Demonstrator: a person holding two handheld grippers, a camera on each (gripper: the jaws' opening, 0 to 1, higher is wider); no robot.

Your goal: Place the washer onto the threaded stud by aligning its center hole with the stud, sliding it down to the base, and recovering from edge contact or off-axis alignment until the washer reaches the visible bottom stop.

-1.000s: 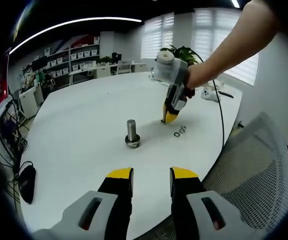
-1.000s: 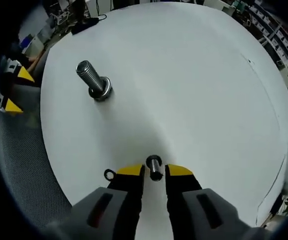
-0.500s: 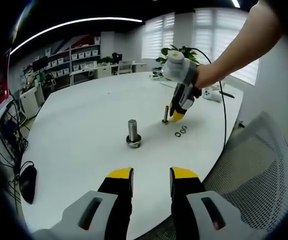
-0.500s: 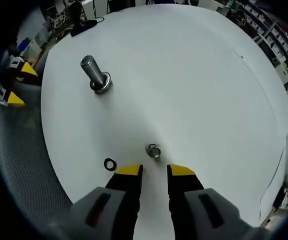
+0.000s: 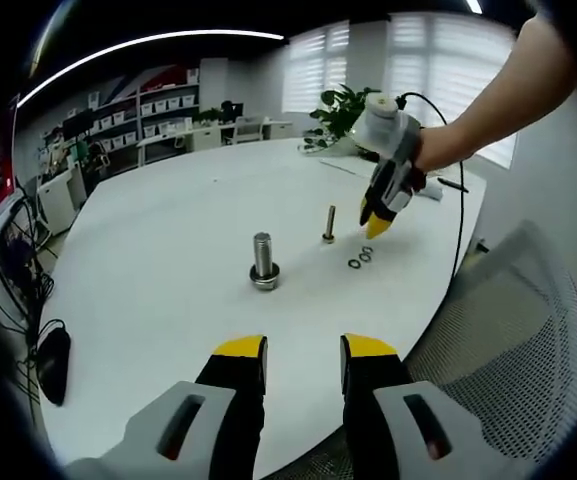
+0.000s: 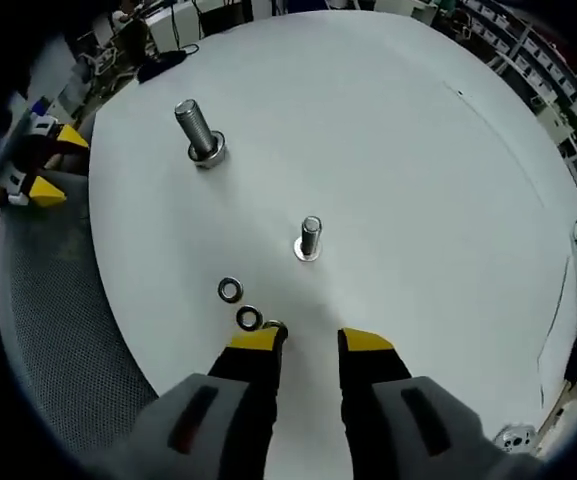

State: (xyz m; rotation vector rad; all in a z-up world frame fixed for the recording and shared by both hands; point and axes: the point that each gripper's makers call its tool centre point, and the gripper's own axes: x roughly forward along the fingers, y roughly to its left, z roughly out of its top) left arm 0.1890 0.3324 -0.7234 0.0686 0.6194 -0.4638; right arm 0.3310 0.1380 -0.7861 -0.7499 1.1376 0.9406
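Tabletop [image 5: 168,240], smooth, white and rounded at its edge, carries two upright metal studs and a few small ring-shaped washers. The big stud [image 5: 263,262] is a thick threaded cylinder standing on a wider flat base; in the right gripper view it [image 6: 198,133] stands far up the tabletop [image 6: 388,130]. The thin stud [image 5: 329,223] is a slim grey pin on a small round base, seen nearer in the right gripper view [image 6: 309,239]. Two washers lie flat on the tabletop just beside each other, well apart from the big stud: one washer [image 6: 230,290] is bright steel, the dark washer [image 6: 249,319] sits close to the right gripper's jaw tip. In the left gripper view they show as a tiny pair of rings [image 5: 360,259].

Left gripper [image 5: 303,348], grey with yellow-tipped jaws, has its jaws moderately apart and holds nothing. Right gripper [image 6: 311,340] also has its jaws parted and empty; in the left gripper view it [image 5: 376,225] hangs above the washers, held by a person's hand.

A mesh chair back [image 5: 513,330] stands beside the tabletop.
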